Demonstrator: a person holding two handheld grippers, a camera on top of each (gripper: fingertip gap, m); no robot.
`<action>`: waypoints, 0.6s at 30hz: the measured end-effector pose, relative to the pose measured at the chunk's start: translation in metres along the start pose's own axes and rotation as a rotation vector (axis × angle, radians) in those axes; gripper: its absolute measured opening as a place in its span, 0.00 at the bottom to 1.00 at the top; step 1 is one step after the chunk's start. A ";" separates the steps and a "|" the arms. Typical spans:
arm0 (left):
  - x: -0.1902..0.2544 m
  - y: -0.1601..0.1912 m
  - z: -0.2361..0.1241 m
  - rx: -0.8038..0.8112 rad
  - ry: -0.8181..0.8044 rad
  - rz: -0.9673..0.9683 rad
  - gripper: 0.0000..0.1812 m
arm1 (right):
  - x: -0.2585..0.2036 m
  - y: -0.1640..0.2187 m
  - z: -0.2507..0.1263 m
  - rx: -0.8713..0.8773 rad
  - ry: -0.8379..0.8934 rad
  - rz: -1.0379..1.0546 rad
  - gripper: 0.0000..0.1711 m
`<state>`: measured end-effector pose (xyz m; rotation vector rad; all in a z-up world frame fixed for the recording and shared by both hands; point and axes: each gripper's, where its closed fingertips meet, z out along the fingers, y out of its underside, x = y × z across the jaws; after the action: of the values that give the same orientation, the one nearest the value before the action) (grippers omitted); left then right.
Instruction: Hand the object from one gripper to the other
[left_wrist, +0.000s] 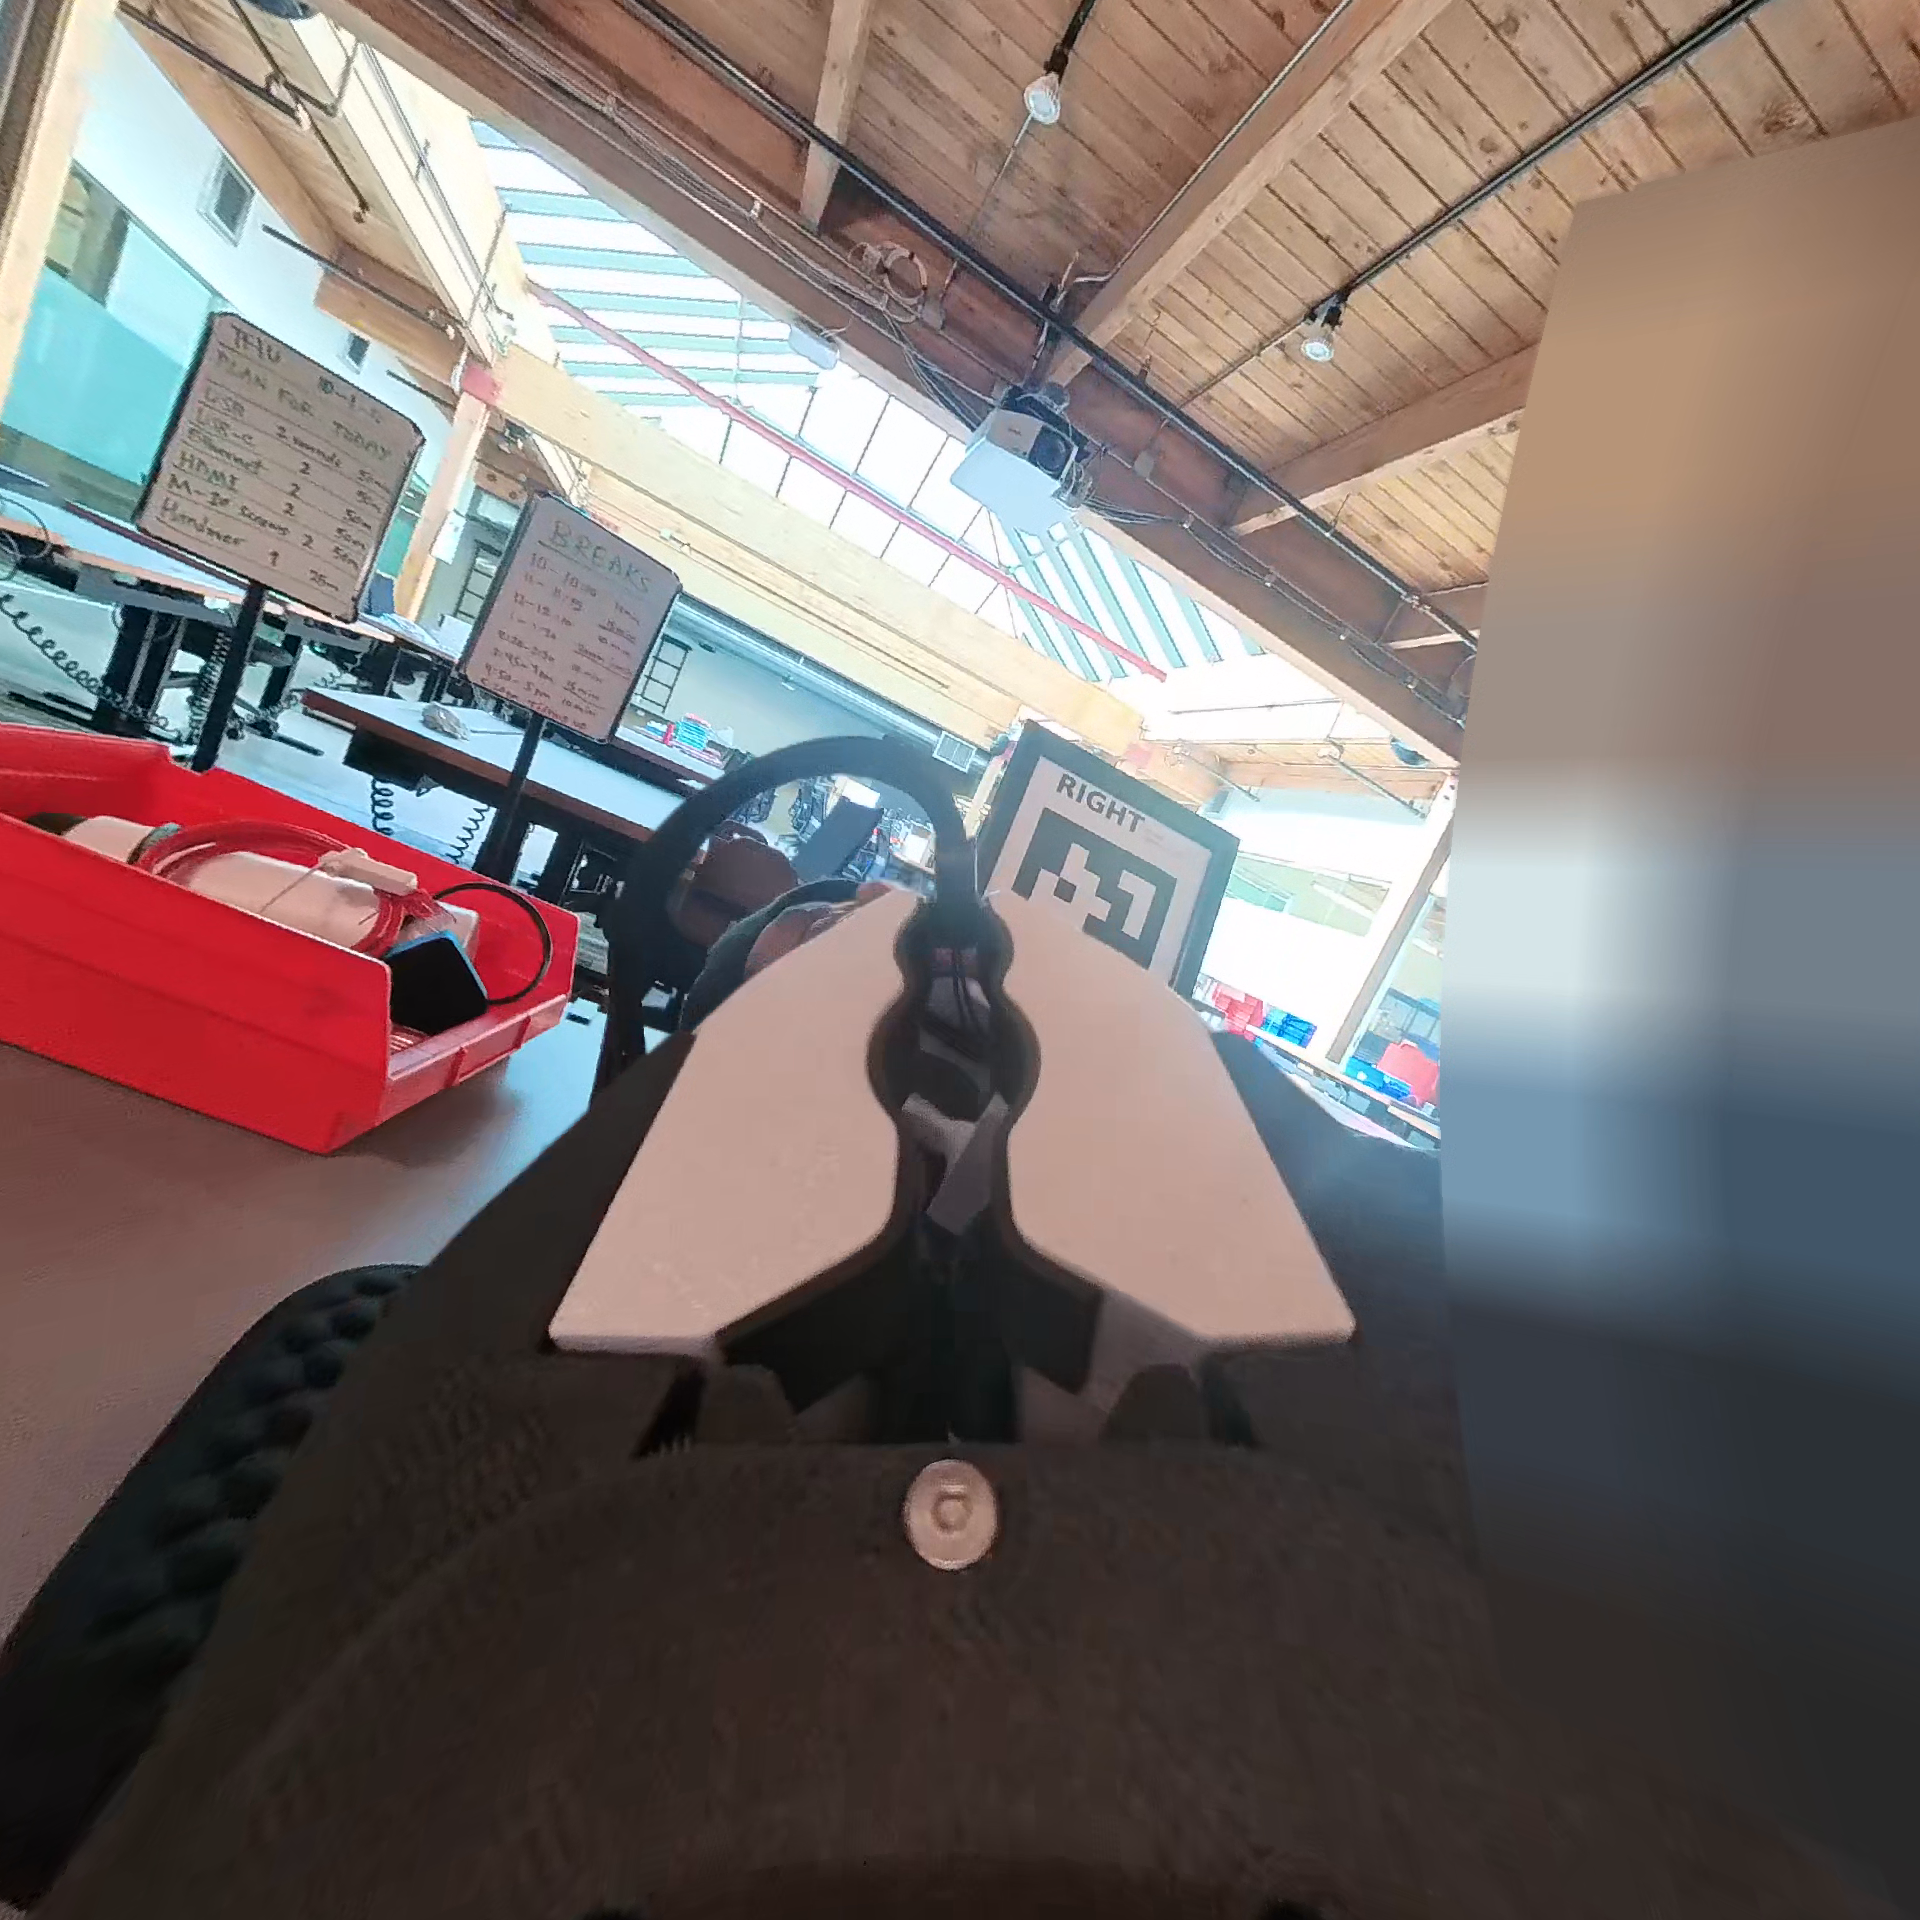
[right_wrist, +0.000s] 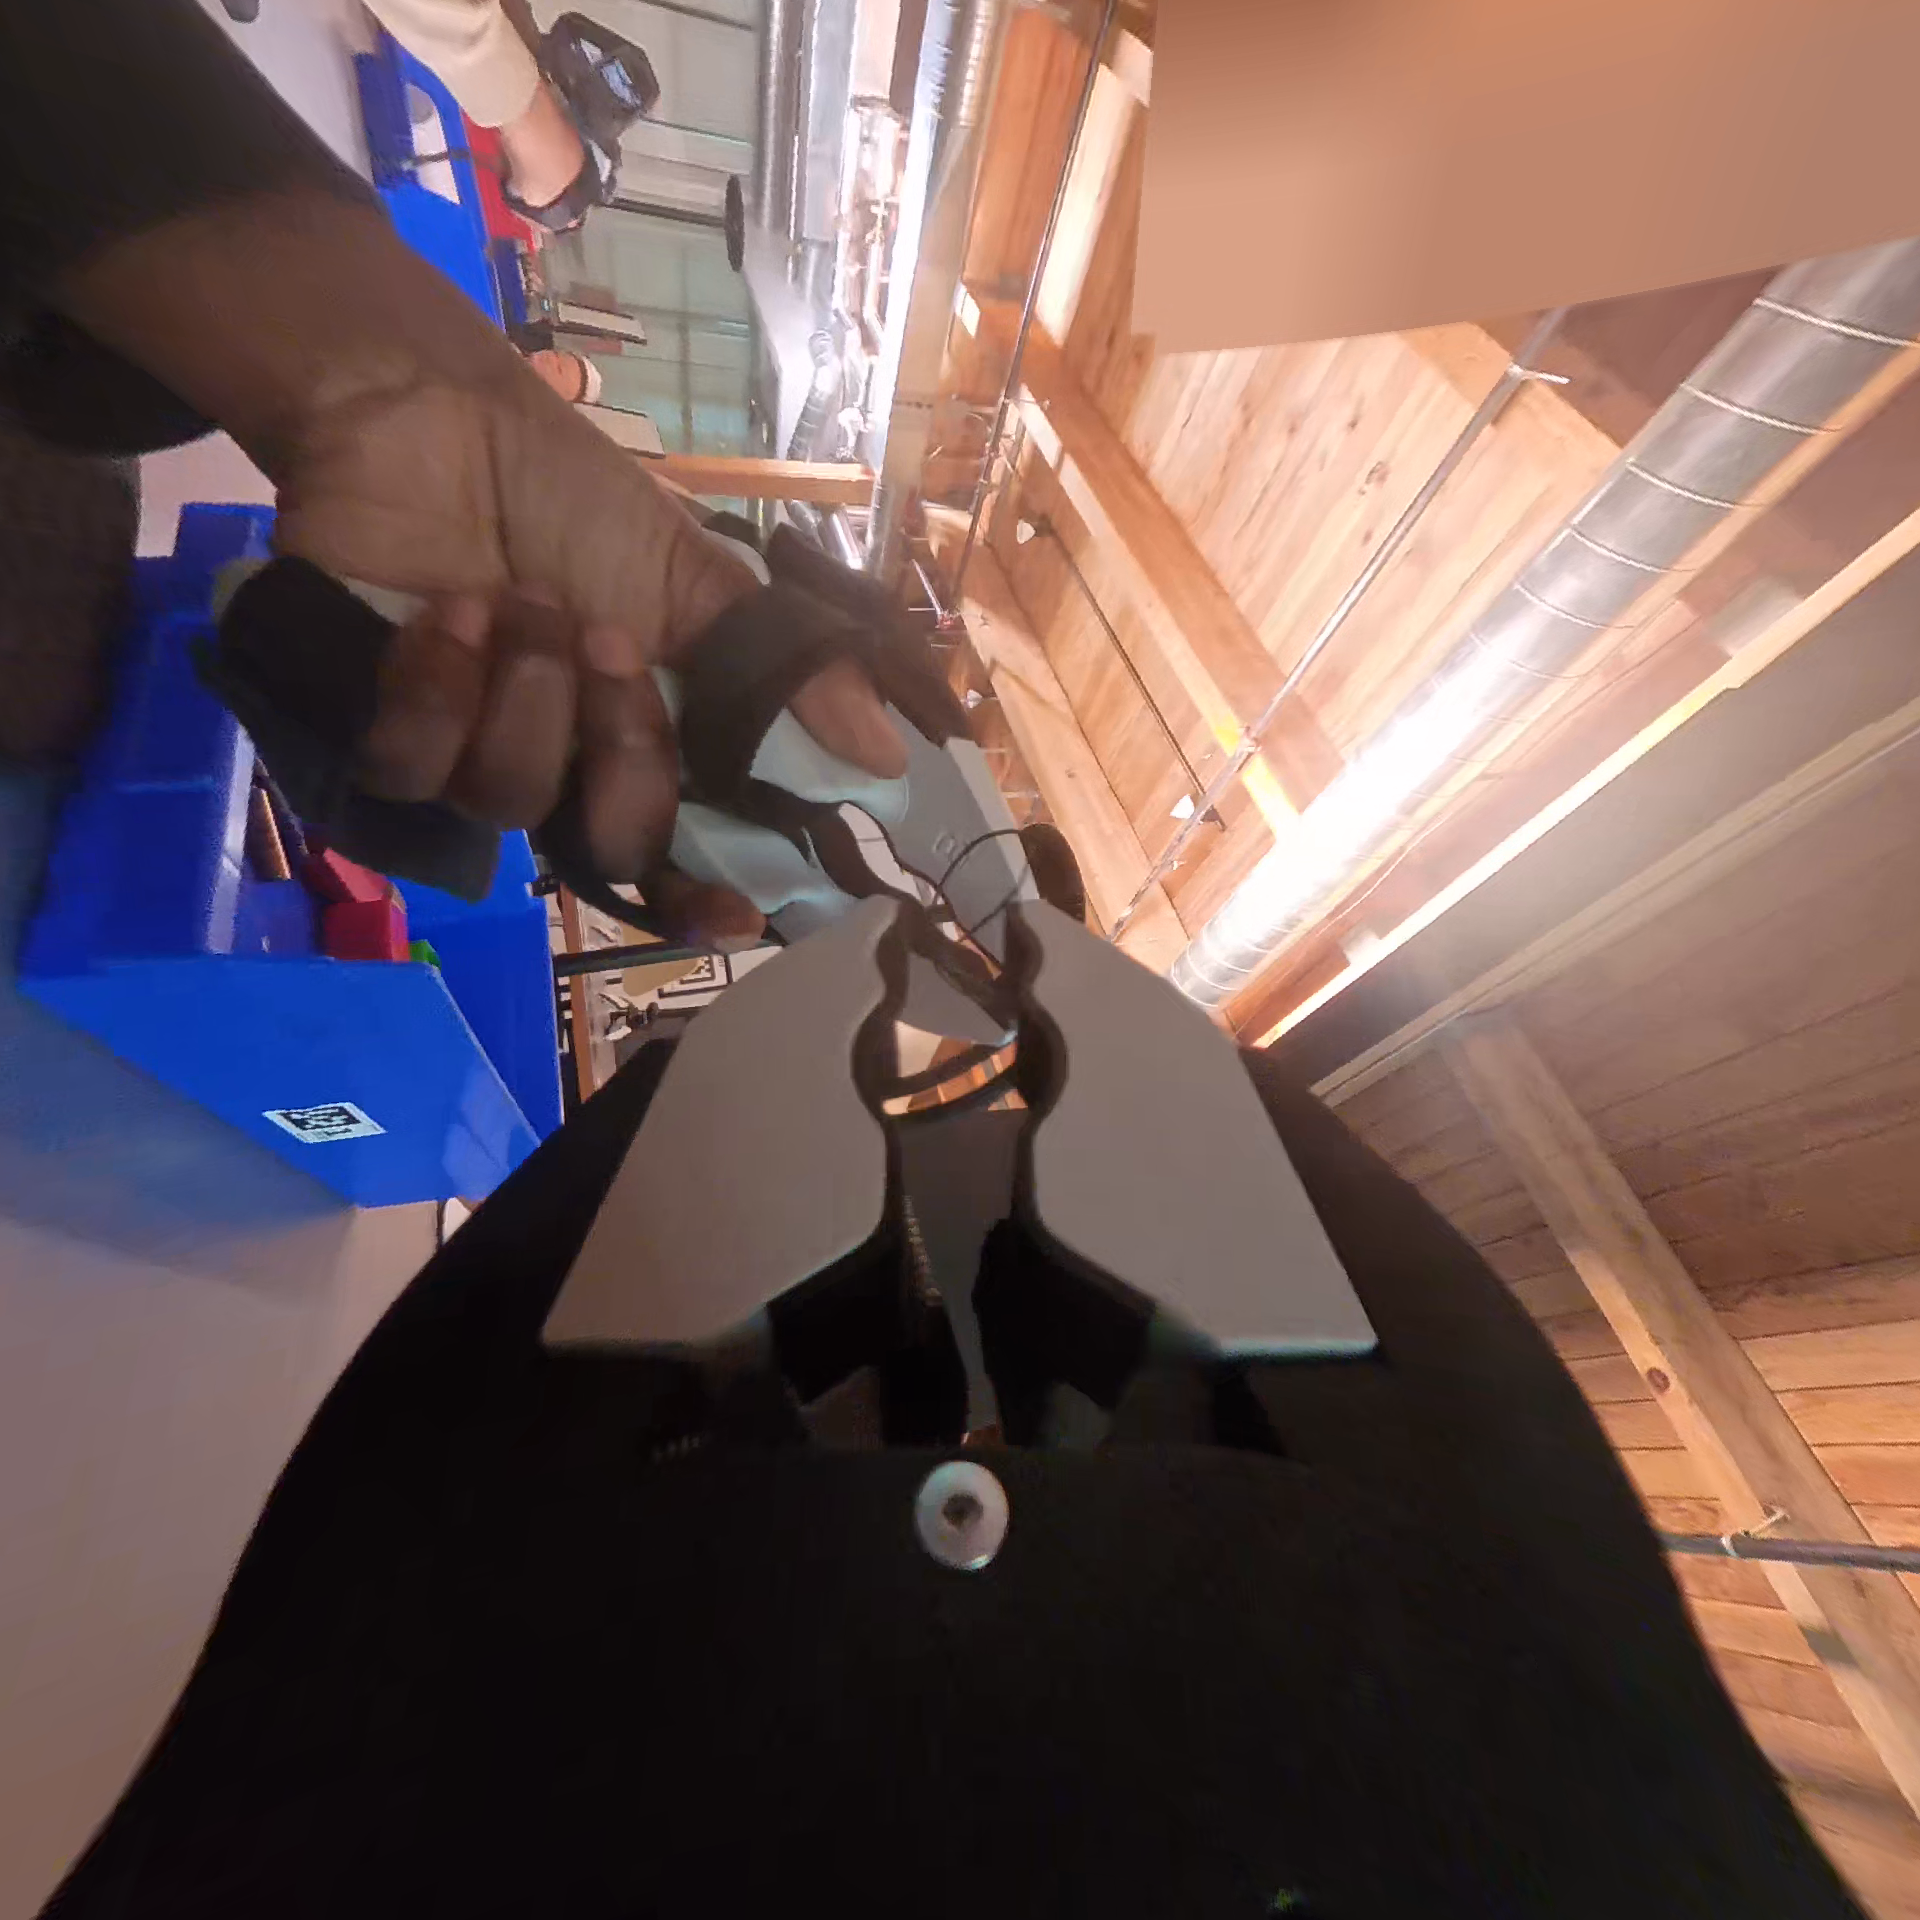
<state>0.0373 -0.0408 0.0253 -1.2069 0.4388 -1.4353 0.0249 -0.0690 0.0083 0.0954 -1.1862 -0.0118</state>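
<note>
In the left wrist view, a red bin (left_wrist: 312, 1039) sits far left on the brown table (left_wrist: 208, 1247). It holds a coil of red wire (left_wrist: 239, 862) lying over some white pieces (left_wrist: 301, 894). At its near right corner is a black device with a blue edge (left_wrist: 436, 982), and a thin black loop (left_wrist: 540, 935) hangs over the rim beside it. Behind the bin stand two whiteboards on poles (left_wrist: 281, 468) (left_wrist: 571, 613).

At centre, the left gripper (left_wrist: 951, 925) has its claw drawn together on the black cable (left_wrist: 727, 800). The cable arches up and to the left from the fingertips as a loop in the air, clear of the table. Just right of the tips is a black-and-white marker panel (left_wrist: 1112, 862) on the other tool.

In the right wrist view, which is rolled onto its side, a blue bin (right_wrist: 260, 1039) is at left, with red and magenta blocks (right_wrist: 358, 914) and a green bit (right_wrist: 421, 951) inside. Above it, a person's hand (right_wrist: 468, 582) grips the left tool's handle. At centre, the right gripper (right_wrist: 956, 935) has its fingers almost together, and thin strands of the cable run through the narrow gap at the tips. I cannot tell whether they are pinched there.
</note>
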 end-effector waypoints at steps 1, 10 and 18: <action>0.000 0.001 0.001 -0.004 0.000 -0.002 0.03 | 0.001 0.000 0.001 -0.007 0.012 0.003 0.03; -0.010 0.017 -0.007 -0.188 -0.066 0.045 0.12 | 0.065 0.030 -0.018 -0.092 0.182 0.340 0.00; 0.002 -0.001 -0.020 -0.170 -0.111 0.274 0.12 | 0.108 0.068 -0.059 -0.278 0.150 0.544 0.00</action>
<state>0.0200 -0.0497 0.0187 -1.2999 0.6336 -1.1083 0.1175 -0.0038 0.0912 -0.4651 -1.0187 0.3032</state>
